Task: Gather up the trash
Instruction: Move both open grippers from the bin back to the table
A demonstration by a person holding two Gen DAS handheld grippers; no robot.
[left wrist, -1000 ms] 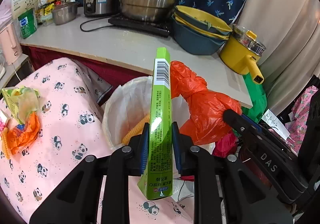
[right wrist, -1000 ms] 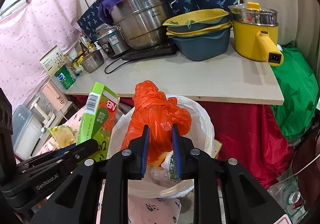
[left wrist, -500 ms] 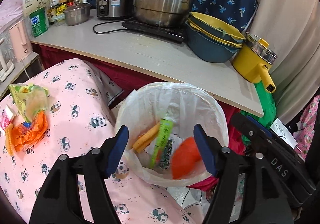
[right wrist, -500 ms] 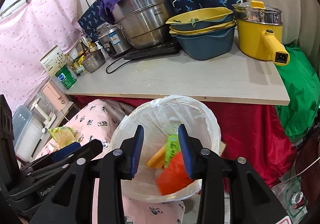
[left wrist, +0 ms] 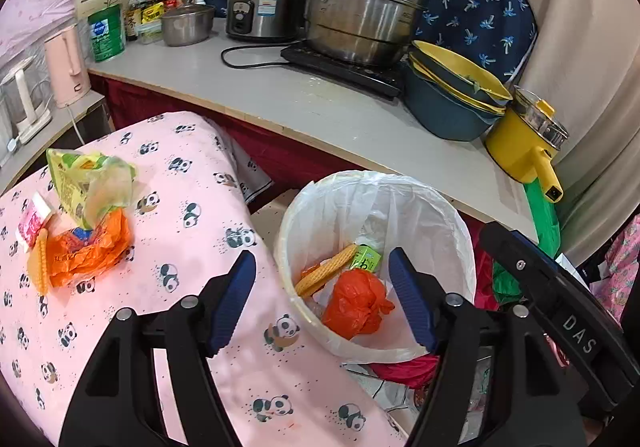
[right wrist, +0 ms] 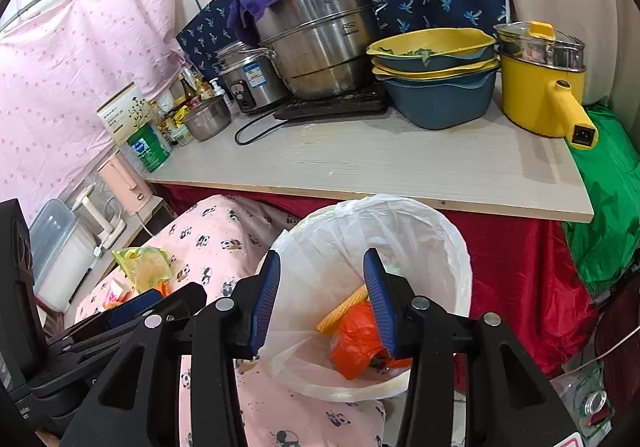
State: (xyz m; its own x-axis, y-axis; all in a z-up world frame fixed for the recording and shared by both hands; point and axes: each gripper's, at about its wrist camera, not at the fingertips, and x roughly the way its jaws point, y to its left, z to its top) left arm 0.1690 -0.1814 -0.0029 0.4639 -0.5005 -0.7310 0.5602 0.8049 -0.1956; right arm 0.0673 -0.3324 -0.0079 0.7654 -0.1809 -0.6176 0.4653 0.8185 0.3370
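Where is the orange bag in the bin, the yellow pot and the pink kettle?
orange bag (left wrist: 356, 303), left wrist view, middle of its crumpled bulge.
yellow pot (right wrist: 532, 95), right wrist view, front wall.
pink kettle (left wrist: 68, 67), left wrist view, its body.

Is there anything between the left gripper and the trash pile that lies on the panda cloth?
Nothing visible. The left gripper is open and empty, over the edge of the trash bin. The trash pile lies to its left on the panda cloth, with only bare cloth between them.
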